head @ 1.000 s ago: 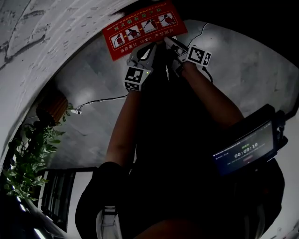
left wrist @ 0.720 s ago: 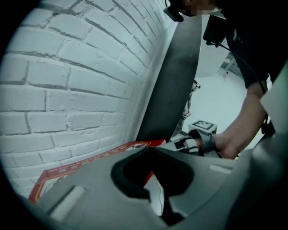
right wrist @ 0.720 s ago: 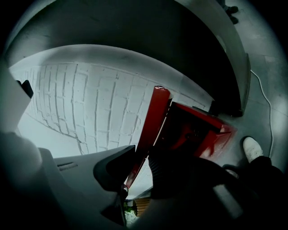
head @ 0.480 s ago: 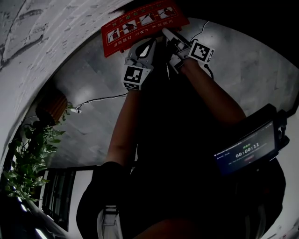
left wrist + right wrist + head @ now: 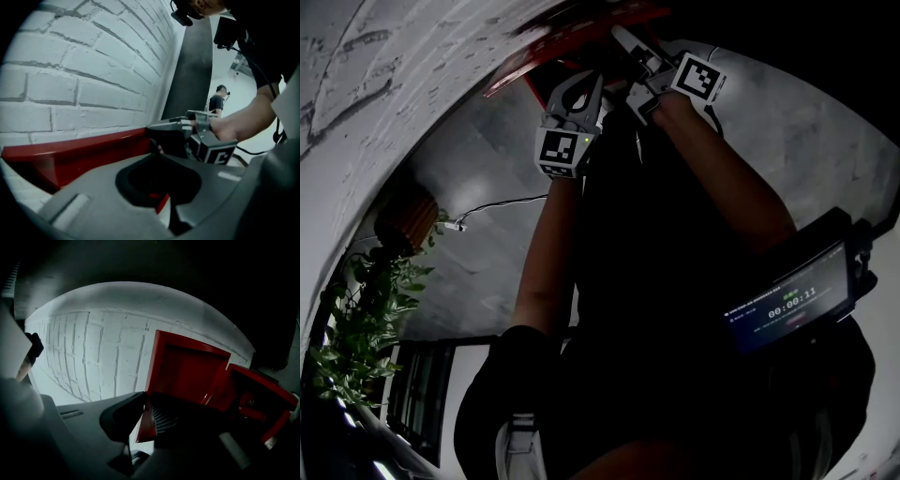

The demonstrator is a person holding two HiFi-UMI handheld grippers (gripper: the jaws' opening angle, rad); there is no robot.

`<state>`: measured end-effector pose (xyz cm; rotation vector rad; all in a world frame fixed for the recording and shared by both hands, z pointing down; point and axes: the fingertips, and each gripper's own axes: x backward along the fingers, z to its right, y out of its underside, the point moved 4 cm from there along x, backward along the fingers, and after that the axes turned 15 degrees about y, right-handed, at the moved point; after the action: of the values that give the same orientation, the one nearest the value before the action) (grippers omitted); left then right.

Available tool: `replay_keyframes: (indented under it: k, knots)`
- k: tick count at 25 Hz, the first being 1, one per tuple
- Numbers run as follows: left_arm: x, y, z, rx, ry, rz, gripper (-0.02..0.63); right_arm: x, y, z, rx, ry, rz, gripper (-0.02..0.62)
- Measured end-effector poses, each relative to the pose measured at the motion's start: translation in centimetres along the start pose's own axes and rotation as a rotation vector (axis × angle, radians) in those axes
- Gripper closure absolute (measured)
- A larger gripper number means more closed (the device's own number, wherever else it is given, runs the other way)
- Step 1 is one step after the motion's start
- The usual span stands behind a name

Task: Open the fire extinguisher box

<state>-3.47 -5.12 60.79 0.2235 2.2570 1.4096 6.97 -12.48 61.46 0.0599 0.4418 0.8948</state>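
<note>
The red fire extinguisher box lid (image 5: pixel 525 67) stands tipped up, nearly edge-on in the head view, against the white brick wall. My right gripper (image 5: pixel 623 37) reaches its front edge. In the right gripper view the jaws (image 5: pixel 150 423) are closing with the lid's corner (image 5: pixel 185 366) between them, a ribbed pad against it. The open red box body (image 5: pixel 262 399) shows at right. My left gripper (image 5: pixel 598 77) sits just below the lid. In the left gripper view the lid (image 5: pixel 70 154) runs across its front, and a red sliver shows between its jaws (image 5: pixel 161 201).
A white brick wall (image 5: pixel 93 352) stands behind the box. On the grey floor lie a cable (image 5: pixel 497 202) and a brown round object (image 5: pixel 408 211), with a leafy plant (image 5: pixel 356 319) at left. A screen (image 5: pixel 787 300) hangs on my chest. A person (image 5: pixel 218 101) stands far off.
The lid has swung up from face-on with its printed label showing to nearly edge-on. Both grippers have risen with it toward the wall.
</note>
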Motion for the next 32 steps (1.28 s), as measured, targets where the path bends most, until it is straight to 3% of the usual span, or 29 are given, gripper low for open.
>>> replay_keyframes:
  k: [16,20,32]
  knots:
    - [0.7,1.0,-1.0,0.017,-0.020,-0.013,0.606,-5.6,-3.1,-0.4,-0.025,0.003,0.025,0.549]
    - [0.9,0.8,-1.0,0.014,-0.028,-0.010,0.606,-6.0,-3.4,0.1,-0.053,0.072,0.026,0.549]
    - [2.2,1.2,-0.4,0.015,-0.079,0.027,0.606,-7.1,-4.1,-0.4,0.018,-0.006,0.017,0.545]
